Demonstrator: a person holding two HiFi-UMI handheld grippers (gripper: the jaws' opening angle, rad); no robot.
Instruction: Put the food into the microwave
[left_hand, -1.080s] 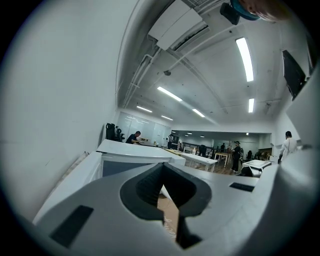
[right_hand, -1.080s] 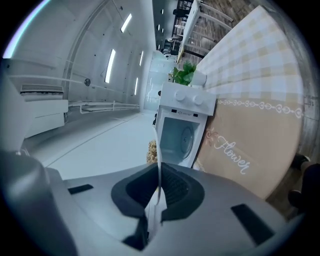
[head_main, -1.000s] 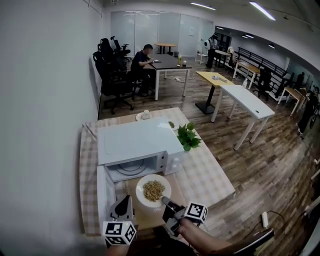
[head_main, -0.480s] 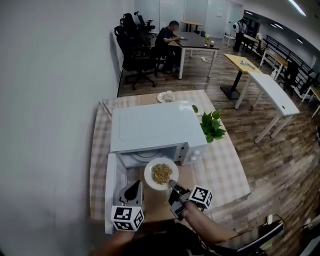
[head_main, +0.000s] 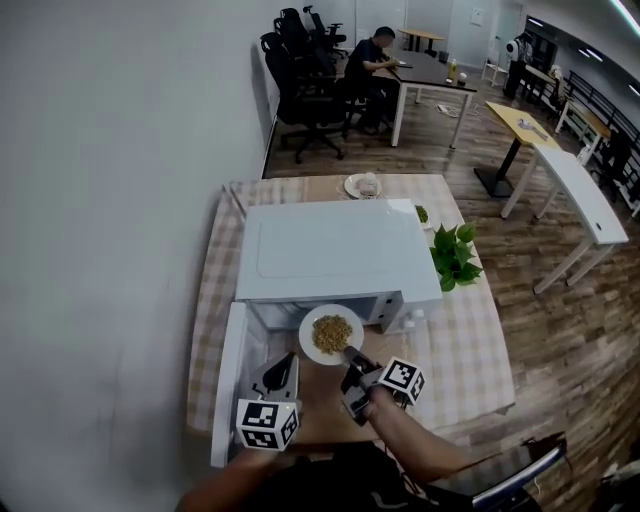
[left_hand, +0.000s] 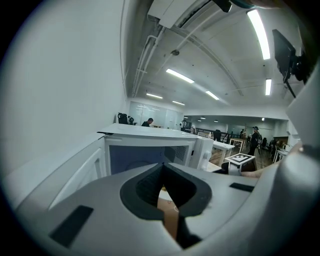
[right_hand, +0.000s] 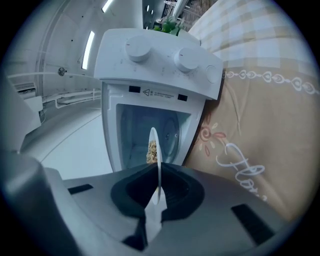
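Observation:
The white microwave (head_main: 330, 250) stands on the table with its door (head_main: 228, 385) swung open to the left. A white plate (head_main: 331, 334) of brown crumbly food sits level at the mouth of the cavity. My right gripper (head_main: 350, 353) is shut on the plate's near rim. In the right gripper view the plate (right_hand: 154, 145) shows edge-on between the right gripper (right_hand: 159, 187) pads, with the cavity (right_hand: 132, 132) straight behind it. My left gripper (head_main: 285, 370) hovers just left of the plate, beside the door, shut and holding nothing. The left gripper (left_hand: 164, 192) faces the microwave (left_hand: 150, 137).
A checked tablecloth (head_main: 465, 350) covers the table. A green plant (head_main: 455, 255) stands right of the microwave, and a small plate (head_main: 363, 185) lies behind it. The white wall (head_main: 120, 200) runs along the left. Far back, a person (head_main: 375, 50) sits at a desk among office chairs.
Both grippers have moved forward and down toward the microwave. The plate has travelled from in front of the opening to its mouth. The view has tilted further down.

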